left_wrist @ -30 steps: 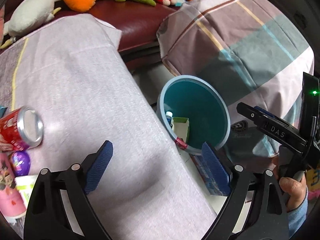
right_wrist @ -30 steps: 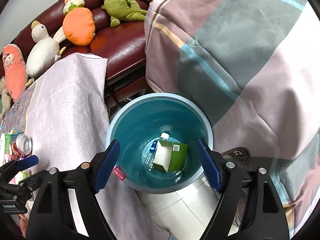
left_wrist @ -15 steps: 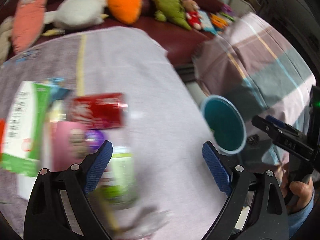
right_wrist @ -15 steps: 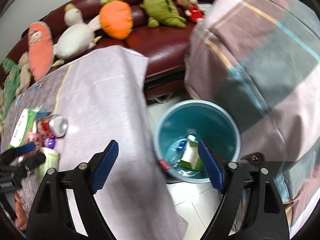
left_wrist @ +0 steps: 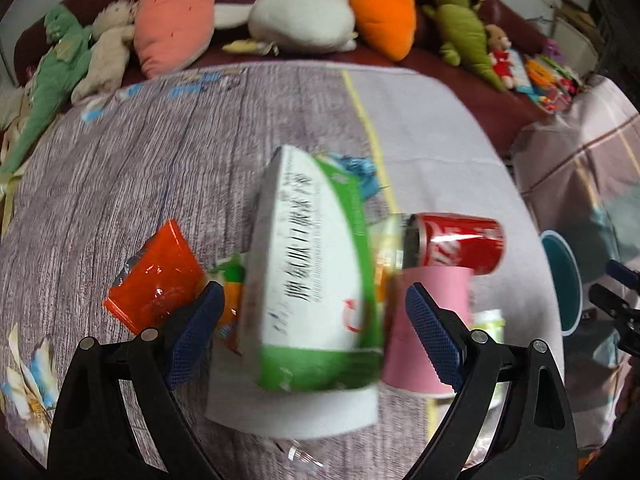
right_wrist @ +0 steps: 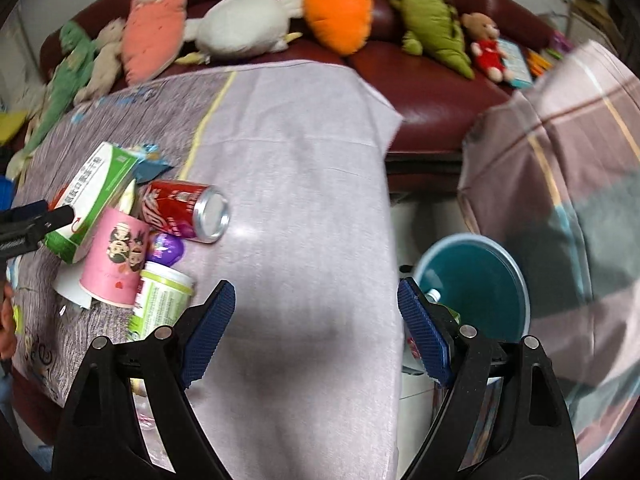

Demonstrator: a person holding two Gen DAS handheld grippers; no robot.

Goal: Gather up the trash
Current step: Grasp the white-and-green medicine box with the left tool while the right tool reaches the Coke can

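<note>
A trash pile lies on the cloth-covered table (right_wrist: 300,184): a green and white carton (left_wrist: 316,292) (right_wrist: 94,196), a red soda can (left_wrist: 456,246) (right_wrist: 184,210), a pink cup (left_wrist: 430,320) (right_wrist: 114,258), an orange wrapper (left_wrist: 156,280), a green-labelled tub (right_wrist: 162,296) and a purple item (right_wrist: 166,248). My left gripper (left_wrist: 316,328) is open, its blue pads either side of the carton, apart from it. My right gripper (right_wrist: 316,328) is open and empty over bare cloth. The teal bin (right_wrist: 480,280) (left_wrist: 562,280) stands on the floor right of the table, with trash inside.
A dark red sofa (right_wrist: 432,80) with several plush toys, including an orange carrot (right_wrist: 338,12), runs along the back. A striped blanket (right_wrist: 560,152) covers something at the right. The table's right edge drops to the floor beside the bin.
Both grippers have swung left from the bin toward the table. The left one now hovers at the trash pile around the carton. Both stayed open.
</note>
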